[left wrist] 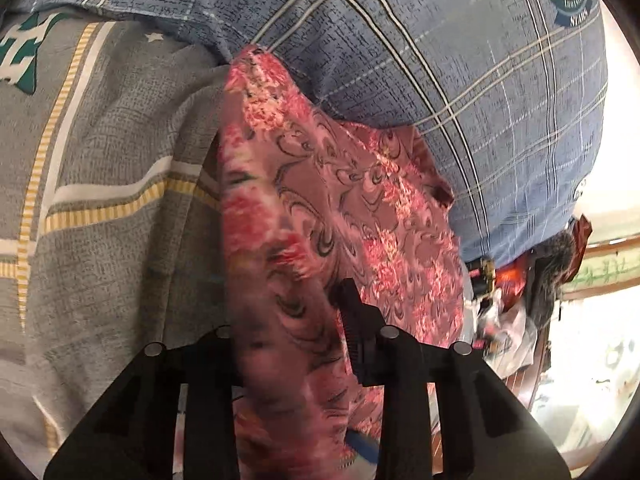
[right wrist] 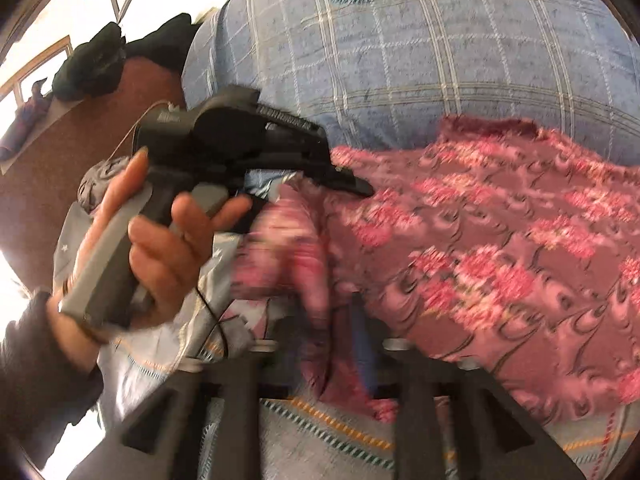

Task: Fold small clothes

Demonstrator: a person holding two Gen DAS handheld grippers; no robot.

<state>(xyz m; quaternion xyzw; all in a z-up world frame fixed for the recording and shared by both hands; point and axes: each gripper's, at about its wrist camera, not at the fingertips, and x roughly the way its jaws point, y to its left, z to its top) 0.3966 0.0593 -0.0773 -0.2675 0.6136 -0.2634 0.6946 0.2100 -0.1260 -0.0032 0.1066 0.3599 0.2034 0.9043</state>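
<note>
Left tongs [left wrist: 294, 320] on pink floral garment [left wrist: 340, 200]

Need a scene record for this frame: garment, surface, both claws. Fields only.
garment: pink floral garment, spread out, near edge bunched
surface: grey patterned sheet; blue plaid pillow behind the garment
left claw: shut on the garment's edge, held by a hand
right claw: open, a fold of the garment between its jaws, view blurred
fold: not finished

pink floral garment [left wrist: 320, 208] (blurred), jaws pinching it
</note>
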